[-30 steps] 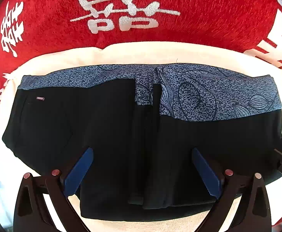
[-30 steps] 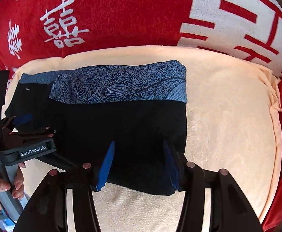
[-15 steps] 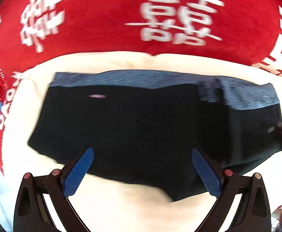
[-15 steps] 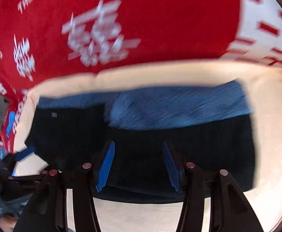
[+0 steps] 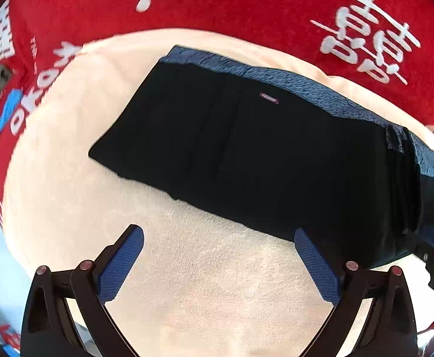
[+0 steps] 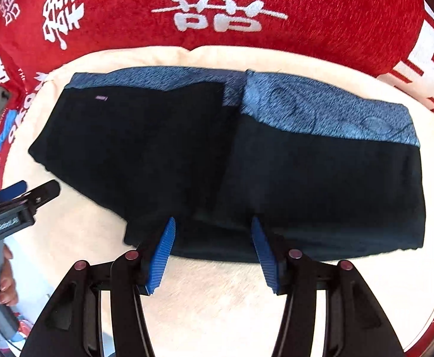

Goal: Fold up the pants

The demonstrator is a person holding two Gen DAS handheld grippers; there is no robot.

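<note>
Right wrist: right gripper point(image 6: 214, 253) downward, jaws apart over pants point(image 6: 276, 178)

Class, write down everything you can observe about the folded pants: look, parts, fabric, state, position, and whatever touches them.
The pants are black, seemingly soft knit, with a blue leaf-patterned band along the far edge and a small pinkish label near the left end. They lie flat, folded into a wide rectangle, one layer overlapping near the middle. They rest on a cream towel with a red cloth with white characters behind. Neither gripper holds them; the open right gripper hovers at their near edge.
</note>
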